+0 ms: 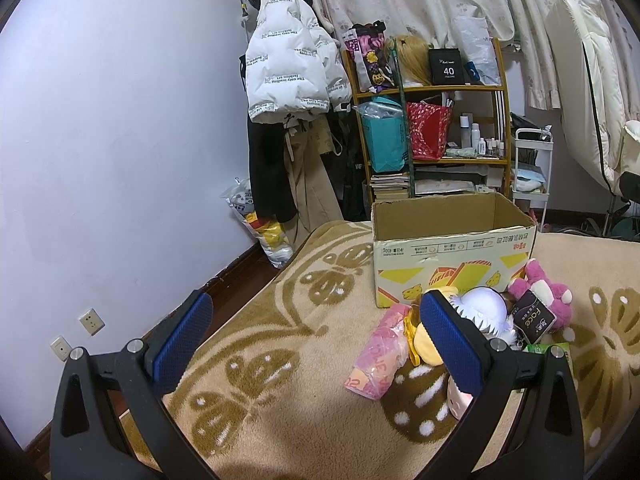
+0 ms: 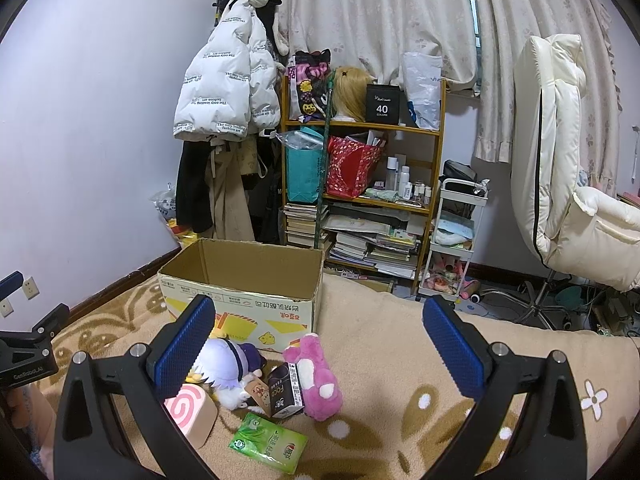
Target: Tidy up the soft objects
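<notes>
An open cardboard box (image 1: pixel 452 248) stands on the beige blanket; it also shows in the right wrist view (image 2: pixel 244 288). In front of it lies a pile: a pink plush (image 2: pixel 316 380), a white-and-purple plush doll (image 2: pixel 228 372), a dark "Face" tissue pack (image 2: pixel 286 390), a green tissue pack (image 2: pixel 268 442), a pink swirl-roll cushion (image 2: pixel 192 412), and a pink plastic pack (image 1: pixel 376 356). My left gripper (image 1: pixel 316 340) is open and empty, left of the pile. My right gripper (image 2: pixel 320 348) is open and empty above the pile.
The bed's beige blanket (image 1: pixel 280 380) has brown flower patterns. Behind stand a wooden shelf (image 2: pixel 360 184) full of bags and books, hanging coats (image 2: pixel 224 92), a white trolley (image 2: pixel 456 240) and a white chair (image 2: pixel 568 184). The wall is on the left.
</notes>
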Tool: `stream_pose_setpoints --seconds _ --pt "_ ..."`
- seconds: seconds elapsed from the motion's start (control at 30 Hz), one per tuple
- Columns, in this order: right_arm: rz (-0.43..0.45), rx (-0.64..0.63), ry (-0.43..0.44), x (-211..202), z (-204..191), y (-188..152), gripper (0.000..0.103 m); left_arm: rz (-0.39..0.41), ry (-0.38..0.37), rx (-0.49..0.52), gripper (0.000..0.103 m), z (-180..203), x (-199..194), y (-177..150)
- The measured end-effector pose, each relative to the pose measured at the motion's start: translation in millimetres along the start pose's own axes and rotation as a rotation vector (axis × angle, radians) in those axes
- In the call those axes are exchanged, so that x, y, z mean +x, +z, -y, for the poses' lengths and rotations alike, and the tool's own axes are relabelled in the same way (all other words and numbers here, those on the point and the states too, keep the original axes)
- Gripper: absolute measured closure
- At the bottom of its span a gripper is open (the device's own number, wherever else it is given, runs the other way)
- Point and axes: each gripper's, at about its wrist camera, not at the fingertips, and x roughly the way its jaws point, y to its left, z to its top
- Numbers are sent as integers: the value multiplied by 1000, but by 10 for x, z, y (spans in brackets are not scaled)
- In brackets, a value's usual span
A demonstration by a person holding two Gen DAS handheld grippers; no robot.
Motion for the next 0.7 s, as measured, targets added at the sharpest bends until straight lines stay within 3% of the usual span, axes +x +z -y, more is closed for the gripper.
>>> stream_pose_setpoints --seconds 0.7 --pt "-11 -2 8 5 6 2 0 -27 -21 -8 1 -31 58 -55"
